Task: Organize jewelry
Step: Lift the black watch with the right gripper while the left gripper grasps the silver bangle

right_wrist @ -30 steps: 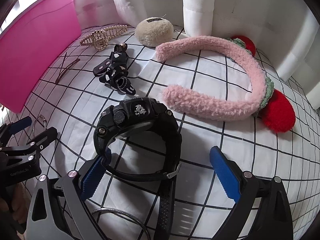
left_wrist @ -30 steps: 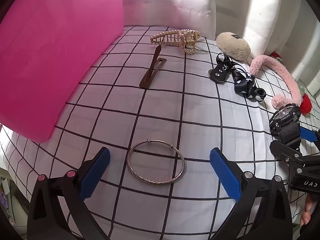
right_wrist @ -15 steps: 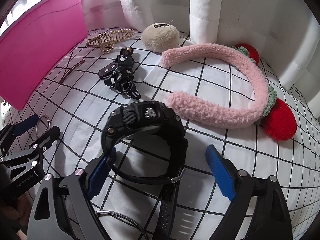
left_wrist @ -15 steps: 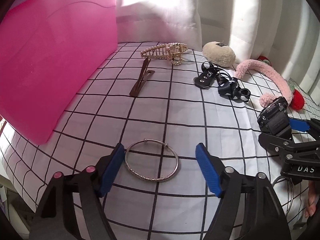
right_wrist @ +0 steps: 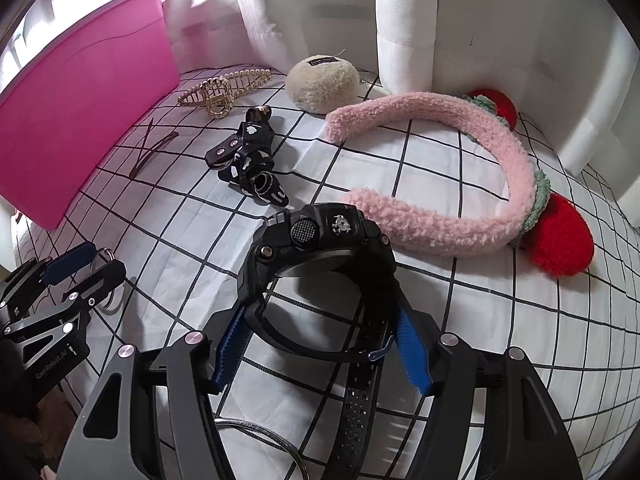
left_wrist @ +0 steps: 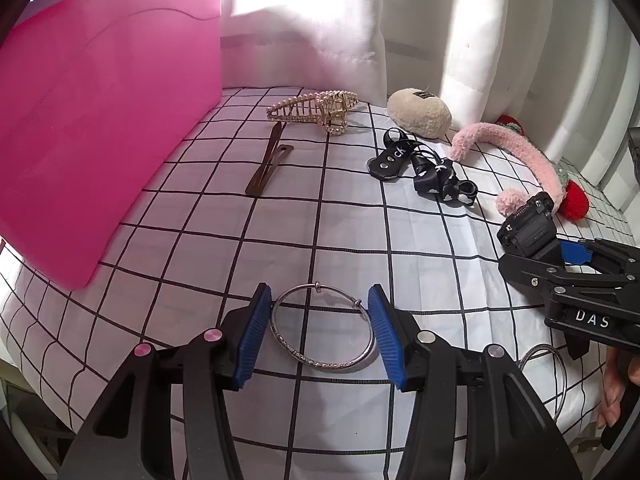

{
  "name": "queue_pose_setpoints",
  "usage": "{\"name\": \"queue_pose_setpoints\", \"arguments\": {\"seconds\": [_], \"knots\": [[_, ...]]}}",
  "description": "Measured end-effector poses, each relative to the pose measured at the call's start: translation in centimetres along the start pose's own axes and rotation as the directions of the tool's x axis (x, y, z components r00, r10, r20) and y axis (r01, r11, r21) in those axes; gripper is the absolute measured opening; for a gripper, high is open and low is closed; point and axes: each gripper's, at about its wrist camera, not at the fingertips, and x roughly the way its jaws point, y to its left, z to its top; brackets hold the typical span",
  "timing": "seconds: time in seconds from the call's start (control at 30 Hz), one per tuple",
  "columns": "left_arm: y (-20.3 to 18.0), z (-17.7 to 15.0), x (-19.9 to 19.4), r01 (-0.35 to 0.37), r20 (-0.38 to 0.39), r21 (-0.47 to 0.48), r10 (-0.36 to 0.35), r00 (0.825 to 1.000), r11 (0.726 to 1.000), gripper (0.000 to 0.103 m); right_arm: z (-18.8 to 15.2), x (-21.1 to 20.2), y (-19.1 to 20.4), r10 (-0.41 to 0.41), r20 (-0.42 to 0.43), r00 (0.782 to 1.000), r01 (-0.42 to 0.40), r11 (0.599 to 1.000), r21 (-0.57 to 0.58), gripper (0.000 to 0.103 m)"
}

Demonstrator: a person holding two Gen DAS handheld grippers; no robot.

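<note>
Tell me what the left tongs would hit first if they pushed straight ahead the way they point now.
The silver bangle already lies between the left tongs. Past it is bare checked cloth, then probably the brown hair clip or the black bow; depth is unclear.

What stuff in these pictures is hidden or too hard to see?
- Inside of the pink bin: both views show only its outer wall.
- Watch face: turned sideways in the right wrist view; tiny in the left.
- Second silver ring: partly hidden behind the right gripper; cut off in the left wrist view.
- Whether the left gripper pads already touch the silver bangle: too close to tell.
- Label on the cream puff: too small to read.
</note>
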Motion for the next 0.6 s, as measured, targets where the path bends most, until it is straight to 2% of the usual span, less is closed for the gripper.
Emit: {"name": "queue_pose_setpoints", "arguments": {"seconds": [0.23,0.43,0.6], "knots": [[0.0,1.1,-2.1,0.010,0.048,-0.005,-0.009,0.999,1.000,0.049,-0.3,-1.4,-0.5,-0.001,0.004,1.000,0.000,1.000,0.016,0.063],[0.2,3.2,-4.8,0.042,0.102,-0.017,-0.040,0.994,0.999,0.049,1.1,-4.0,-0.2,-0.005,0.048,0.999,0.005,1.000,0.016,0.063],[0.5,5.5,-7.6,0.067,0.174,-0.020,-0.063,0.983,0.998,0.049,3.1,-6.8,0.6,-0.014,0.096,0.995,0.013,1.000,0.005,0.063]]}}
